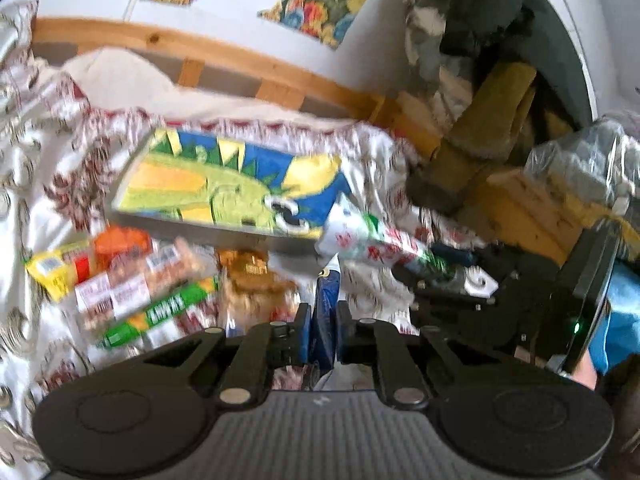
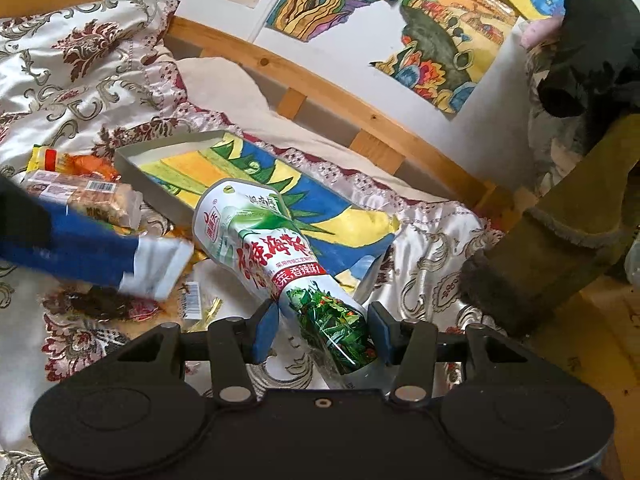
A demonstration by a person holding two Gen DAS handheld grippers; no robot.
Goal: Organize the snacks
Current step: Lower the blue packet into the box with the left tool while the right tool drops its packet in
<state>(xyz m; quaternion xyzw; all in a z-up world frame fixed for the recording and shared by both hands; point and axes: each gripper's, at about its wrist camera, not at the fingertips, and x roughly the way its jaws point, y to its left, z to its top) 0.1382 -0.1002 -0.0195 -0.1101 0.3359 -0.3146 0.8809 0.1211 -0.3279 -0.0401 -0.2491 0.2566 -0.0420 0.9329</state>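
Item one: my left gripper [image 1: 320,326], jaws pinched tight on a thin blue packet [image 1: 325,320], edge-on so it lifts clear of the bedspread [image 1: 52,168].

Item two: my right gripper [image 2: 322,334], jaws at middling width, clamping the green-and-white seaweed pouch [image 2: 280,256] by its clear lower end.

Beyond: loose snacks [image 1: 136,280] near the bedspread's left edge; painted tray [image 2: 168,152] mid-bed, likely their destination.

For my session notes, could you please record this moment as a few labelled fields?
surface: patterned satin bedspread
left gripper: shut on a blue-and-white packet
right gripper: shut on a white-and-green seaweed snack pouch
container: shallow box with a colourful drawing, no snacks inside
loose snacks: packets piled left of the box
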